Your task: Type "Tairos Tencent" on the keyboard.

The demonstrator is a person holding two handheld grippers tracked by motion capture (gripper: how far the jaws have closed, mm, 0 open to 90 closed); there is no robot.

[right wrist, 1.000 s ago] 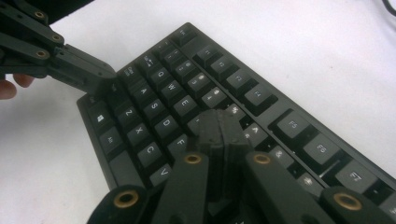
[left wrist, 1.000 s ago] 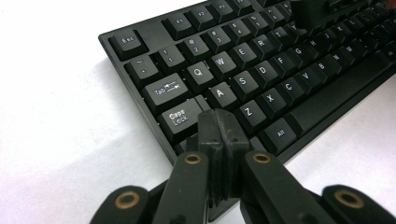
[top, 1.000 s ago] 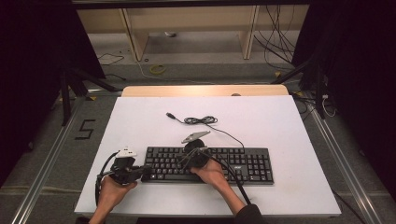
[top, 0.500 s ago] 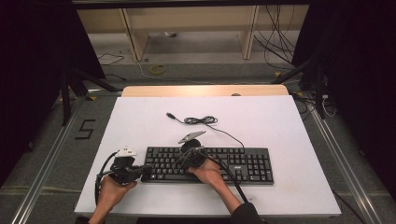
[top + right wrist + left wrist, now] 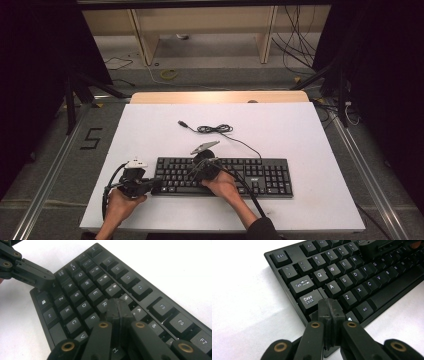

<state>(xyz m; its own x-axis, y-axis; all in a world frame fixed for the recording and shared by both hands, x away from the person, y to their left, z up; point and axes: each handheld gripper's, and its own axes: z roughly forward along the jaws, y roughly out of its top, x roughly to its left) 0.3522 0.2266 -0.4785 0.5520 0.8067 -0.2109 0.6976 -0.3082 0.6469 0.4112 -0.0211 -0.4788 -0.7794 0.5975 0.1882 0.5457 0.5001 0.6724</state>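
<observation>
Overhead, white table (image 5: 300, 130), grey floor (image 5: 65, 165)

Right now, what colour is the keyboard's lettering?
White lettering on the black keyboard, clearest in the left gripper view.

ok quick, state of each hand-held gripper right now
left hand-held gripper: closed, holding nothing, tip down on the keyboard near its left shift key.
right hand-held gripper: closed, holding nothing, tip over the keys near T and G.

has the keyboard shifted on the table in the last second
No. The keyboard lies at the same spot below the coiled cable on the white table.
</observation>
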